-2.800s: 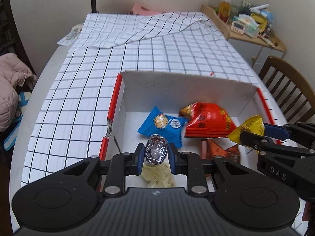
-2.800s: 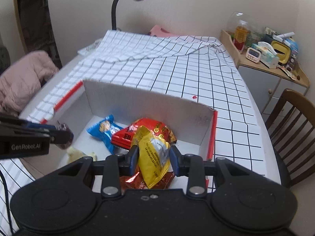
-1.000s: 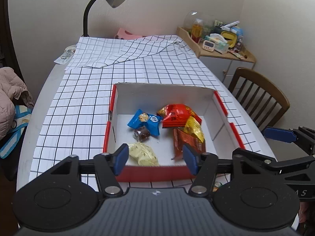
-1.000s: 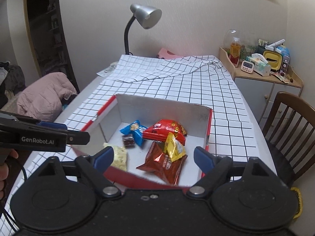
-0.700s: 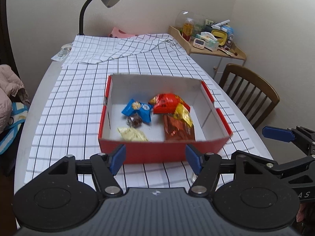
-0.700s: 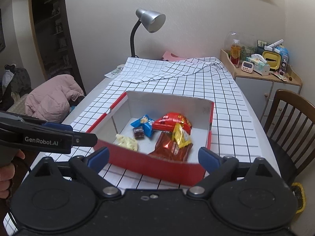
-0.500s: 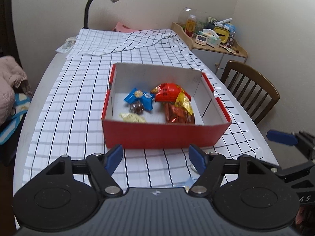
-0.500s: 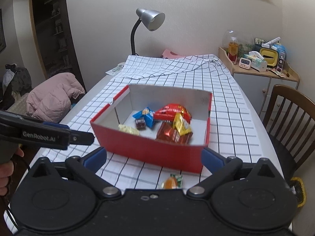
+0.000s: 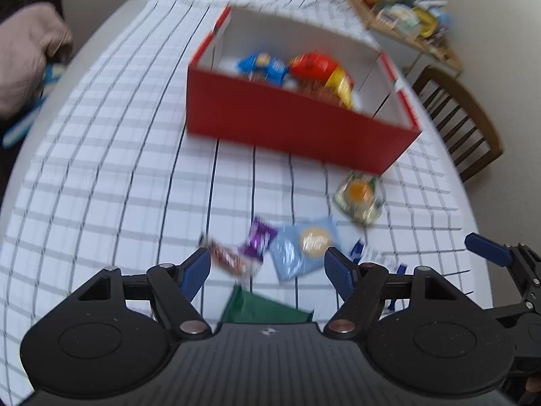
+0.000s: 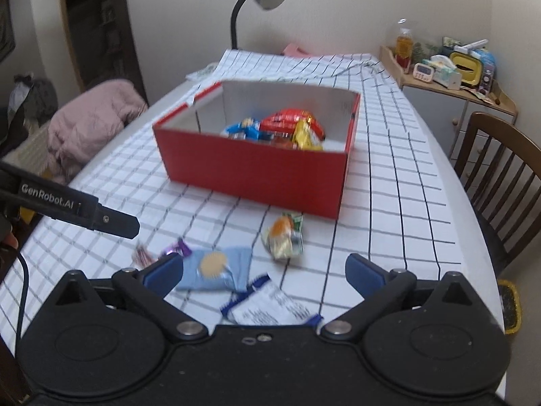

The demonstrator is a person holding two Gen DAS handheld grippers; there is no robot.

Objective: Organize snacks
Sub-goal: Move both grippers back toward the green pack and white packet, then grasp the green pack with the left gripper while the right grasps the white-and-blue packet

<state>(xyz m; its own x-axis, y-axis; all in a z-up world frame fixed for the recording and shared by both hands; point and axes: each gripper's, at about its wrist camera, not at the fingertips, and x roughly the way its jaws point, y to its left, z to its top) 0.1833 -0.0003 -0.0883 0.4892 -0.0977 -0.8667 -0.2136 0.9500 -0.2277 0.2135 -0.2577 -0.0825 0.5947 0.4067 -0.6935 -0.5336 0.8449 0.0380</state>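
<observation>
- Left claw point(image 9: 267, 269): jaws spread, nothing between the pads; it hangs above the loose snacks at the near edge of the bench point(image 9: 111, 155).
- Right claw point(image 10: 263, 272): jaws spread wide, empty, above the same cluster.
- Red box point(image 10: 250, 172): stands on the checked cloth, farther along the bench; it holds a blue packet point(image 10: 243, 127), a red bag point(image 10: 287, 118) and a yellow packet point(image 10: 304, 137).
- Loose snacks, outside the box on the cloth: a clear packet with orange centre point(image 10: 284, 237) just beside the box's near wall; a light blue packet point(image 10: 216, 269); a purple sweet point(image 9: 257, 242); a white-and-blue wrapper point(image 10: 270, 308); a green packet point(image 9: 263, 309) nearest the left claw.
- The left view is blurred.
</observation>
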